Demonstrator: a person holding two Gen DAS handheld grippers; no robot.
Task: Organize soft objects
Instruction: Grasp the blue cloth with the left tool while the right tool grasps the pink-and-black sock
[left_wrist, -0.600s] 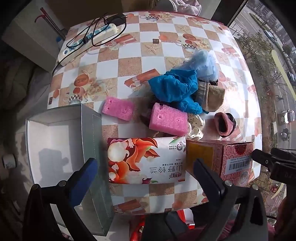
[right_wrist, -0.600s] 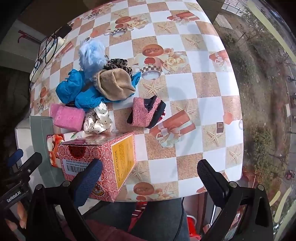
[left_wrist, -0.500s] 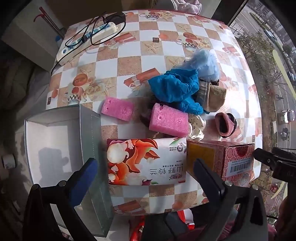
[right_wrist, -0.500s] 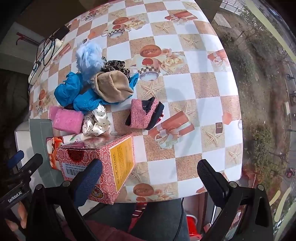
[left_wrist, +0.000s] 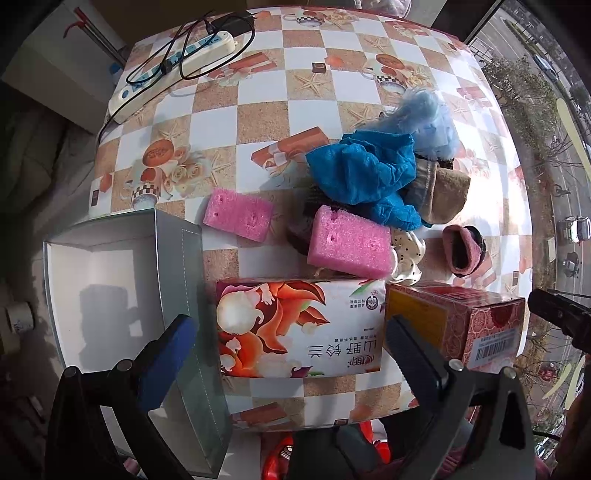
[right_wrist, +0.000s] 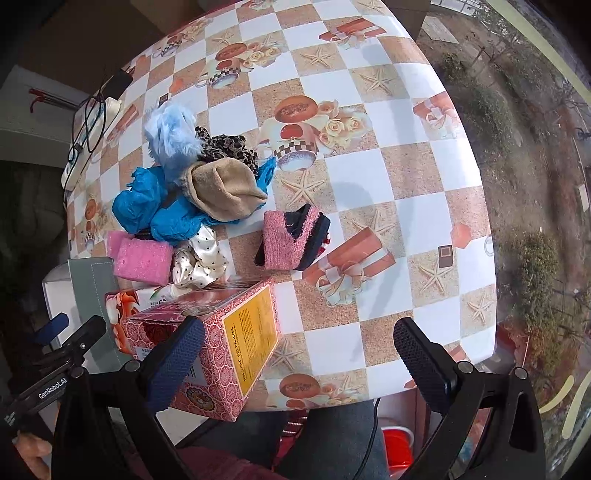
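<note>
A heap of soft things lies mid-table: blue cloth (left_wrist: 369, 177), pale blue fluff (left_wrist: 428, 118), a tan beanie (right_wrist: 225, 192), a polka-dot scrunchie (right_wrist: 199, 262), a leopard scrunchie (right_wrist: 229, 147) and a pink knit piece (right_wrist: 291, 236). Two pink sponges (left_wrist: 238, 214) (left_wrist: 351, 243) lie beside it. A tissue pack (left_wrist: 299, 328) lies at the front. A white open box (left_wrist: 92, 284) stands at the left. My left gripper (left_wrist: 288, 354) is open above the tissue pack. My right gripper (right_wrist: 295, 362) is open over the front edge, empty.
A red patterned carton (right_wrist: 218, 347) stands at the front beside the tissue pack. A white power strip with black cables (left_wrist: 173, 62) lies at the far left. The table's right edge (right_wrist: 484, 221) drops off to ground far below.
Both grippers have moved a little forward over the table, so the objects look slightly nearer. Nothing on the table has moved.
</note>
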